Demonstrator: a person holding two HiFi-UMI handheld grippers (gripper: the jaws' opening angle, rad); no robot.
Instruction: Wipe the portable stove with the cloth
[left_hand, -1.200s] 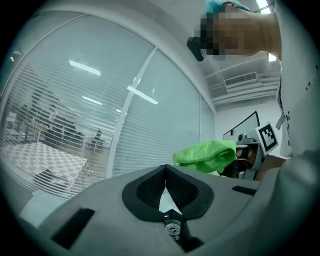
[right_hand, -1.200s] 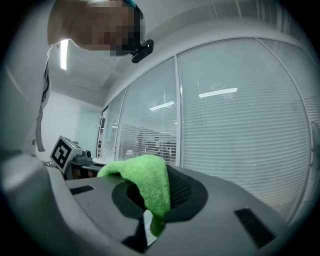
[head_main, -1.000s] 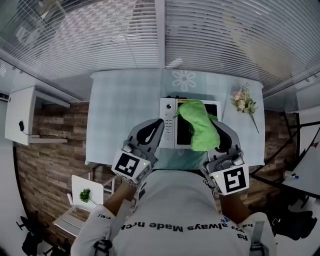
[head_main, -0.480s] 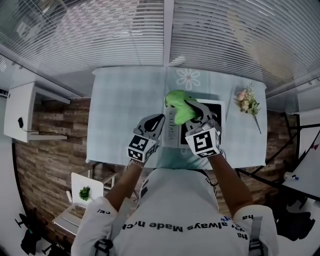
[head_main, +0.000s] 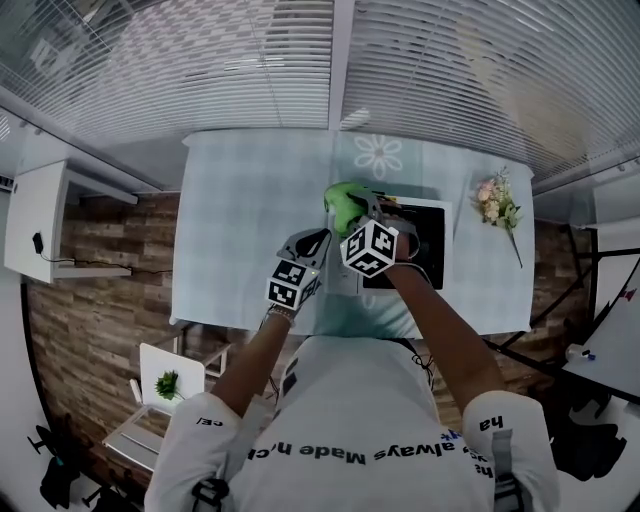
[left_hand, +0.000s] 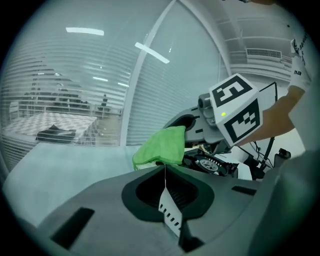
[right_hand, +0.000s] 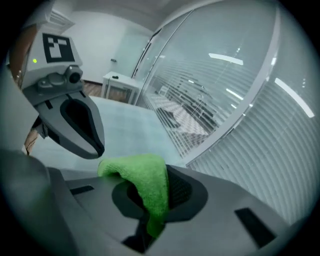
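Overhead, the head view shows the portable stove (head_main: 428, 240) on a pale table (head_main: 240, 230), its long side running left to right in front of the person. The green cloth (head_main: 345, 200) sits bunched over the stove's left rear corner, clamped in the right gripper (head_main: 355, 215), which reaches in from the stove's near side. The left gripper (head_main: 308, 245) hovers just off the stove's left front corner. The right gripper is the nearer one, and the unwiped top lies to the cloth's right, so a wipe would likely sweep rightward along the long side. A flower sprig (head_main: 495, 205) lies to the stove's right.

The left gripper view shows what the head view cannot: the left gripper (left_hand: 167, 195) has its jaws pressed together with nothing between them. Beyond it, the cloth (left_hand: 160, 147) hangs from the right gripper (left_hand: 192, 131), with the stove's burner (left_hand: 207, 164) just beneath.

The right gripper view confirms the grip: the right gripper (right_hand: 150, 210) pinches a fold of cloth (right_hand: 145, 185). The stove is out of sight here; the left gripper (right_hand: 87, 135) appears alongside.
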